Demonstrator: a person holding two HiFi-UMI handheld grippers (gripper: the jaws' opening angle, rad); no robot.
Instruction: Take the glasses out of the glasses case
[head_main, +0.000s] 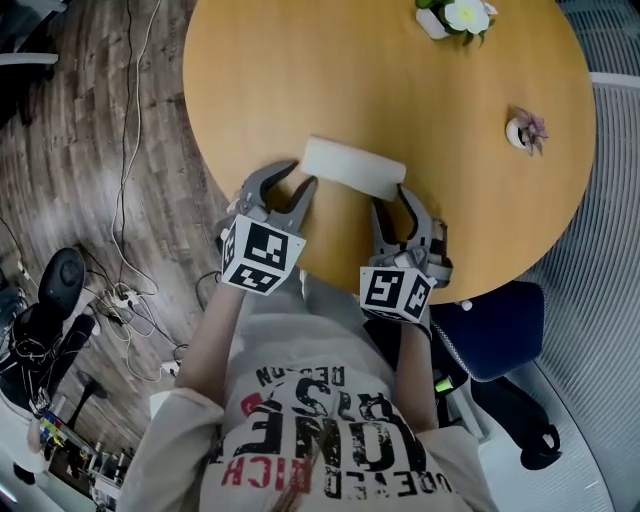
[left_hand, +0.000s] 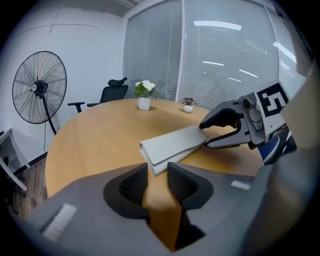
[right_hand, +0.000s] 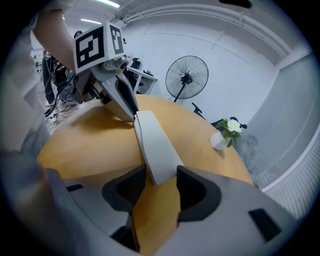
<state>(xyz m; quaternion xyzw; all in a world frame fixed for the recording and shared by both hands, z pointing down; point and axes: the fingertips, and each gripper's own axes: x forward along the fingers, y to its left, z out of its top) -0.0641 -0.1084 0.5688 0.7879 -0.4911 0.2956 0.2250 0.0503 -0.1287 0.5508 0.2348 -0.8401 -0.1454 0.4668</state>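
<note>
Lying flat on round wooden table (head_main: 400, 90), smooth oblong pale-grey glasses case (head_main: 353, 168)

I saw a pale grey glasses case (head_main: 353, 168) on a honey-brown wooden table (head_main: 400, 90). My left gripper (head_main: 290, 185) and right gripper (head_main: 392, 200) were mid-grey, each bearing black-and-white square markers.

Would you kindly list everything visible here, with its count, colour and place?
table: one, light wood, round, centre
glasses case: one, pale grey, near edge of the table
white-flowered plant: one, white pot, far side of the table
purple-flowered plant: one, small, right side of the table
fan: one, black, standing on the floor
black chair: one, beyond the table
blue chair: one, beside the person
cables: several, on the wooden floor
left gripper: grey, open, at the case's left end
right gripper: grey, open, at the case's right end
</note>
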